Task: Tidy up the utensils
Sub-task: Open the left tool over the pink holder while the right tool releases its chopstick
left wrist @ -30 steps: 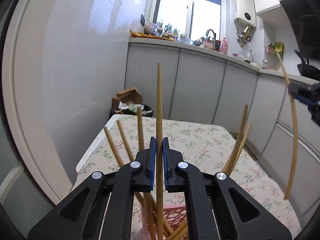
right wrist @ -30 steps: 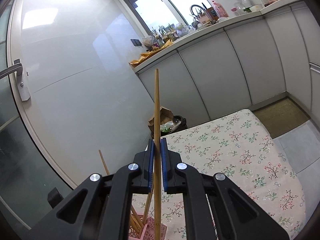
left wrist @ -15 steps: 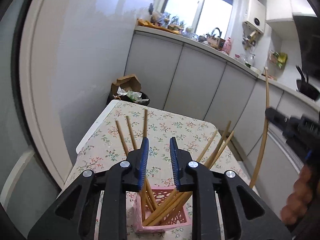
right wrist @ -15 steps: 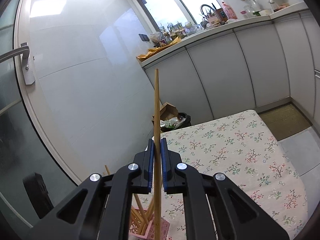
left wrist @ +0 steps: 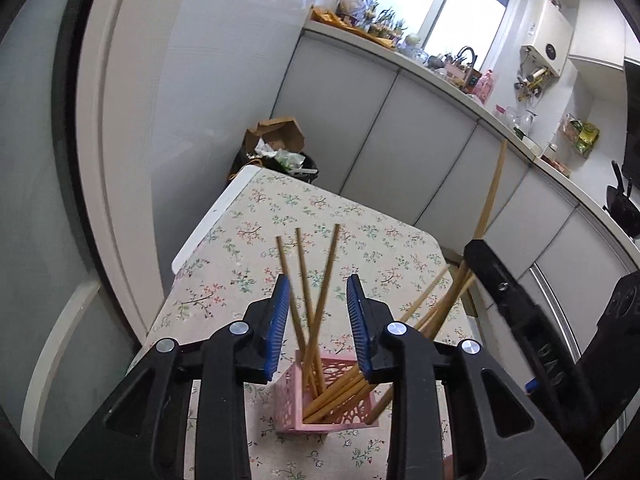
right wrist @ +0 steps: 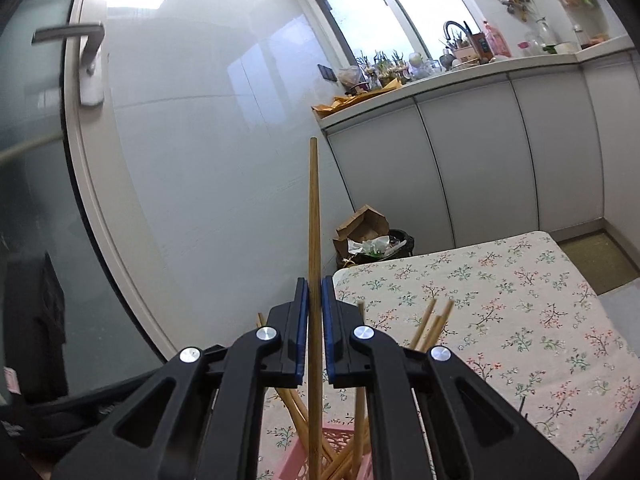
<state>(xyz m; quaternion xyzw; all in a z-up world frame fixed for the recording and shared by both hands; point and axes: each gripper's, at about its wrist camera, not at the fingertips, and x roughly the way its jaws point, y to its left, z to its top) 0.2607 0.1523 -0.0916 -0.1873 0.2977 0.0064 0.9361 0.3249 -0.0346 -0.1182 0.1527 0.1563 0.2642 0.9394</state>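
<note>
A pink lattice basket stands on the flowered table and holds several bamboo chopsticks that lean left and right. My left gripper is open and empty above the basket. My right gripper is shut on one upright chopstick, whose lower end reaches down to the basket. In the left wrist view the right gripper's black body shows at the right with its chopstick sticking up.
The flowered tablecloth covers a small table beside a white wall. A bin with cardboard stands behind the table. Grey cabinets and a cluttered counter run along the back. A glass door with a handle is at the left.
My left gripper has let go of its chopstick into the basket, opened wide and risen. My right gripper has carried its chopstick over to the basket and lowered it.
</note>
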